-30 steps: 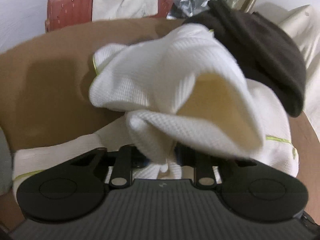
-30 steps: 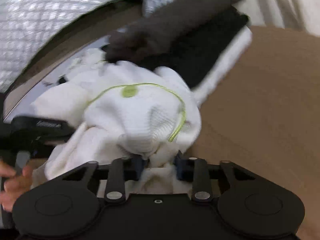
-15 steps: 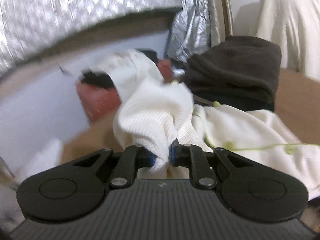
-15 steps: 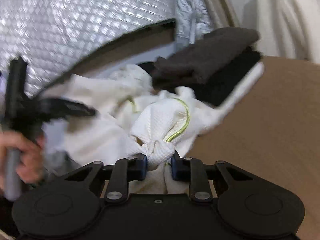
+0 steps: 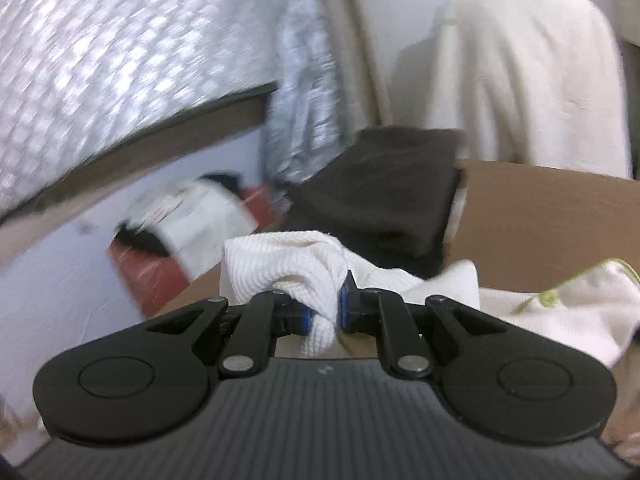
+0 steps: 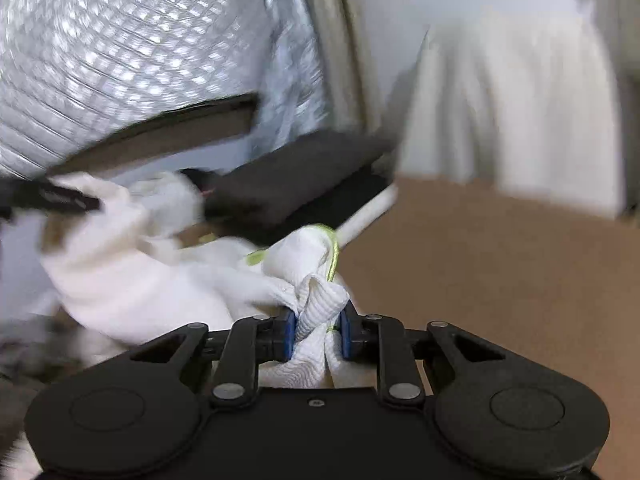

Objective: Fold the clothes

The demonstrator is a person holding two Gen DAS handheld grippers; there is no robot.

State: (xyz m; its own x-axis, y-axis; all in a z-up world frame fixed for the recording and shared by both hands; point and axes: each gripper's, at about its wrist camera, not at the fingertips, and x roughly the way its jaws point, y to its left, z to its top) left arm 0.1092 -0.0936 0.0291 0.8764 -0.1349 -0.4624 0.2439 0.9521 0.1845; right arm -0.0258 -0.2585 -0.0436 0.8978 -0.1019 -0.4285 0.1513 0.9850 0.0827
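The left gripper (image 5: pixel 323 312) has its jaws clamped on a bunched fold of the white garment (image 5: pixel 288 268); the right gripper (image 6: pixel 318 330) pinches another fold (green-trimmed). The cloth spans between them above the worktop (image 6: pixel 500 264), dark folded clothes (image 5: pixel 384 196) at 12 o'clock.

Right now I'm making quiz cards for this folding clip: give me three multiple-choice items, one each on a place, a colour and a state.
1. Where is the dark folded pile?
A. on the brown table
B. on a chair
C. on the floor
2. What colour trims the white garment?
A. red
B. lime green
C. blue
3. What are the two claws doing?
A. both open
B. one open
C. both clamped on cloth

Answers: 1 A, it rests on the tabletop; 2 B, green piping edges the cloth; 3 C, the left claw and right claw each pinch white fabric.
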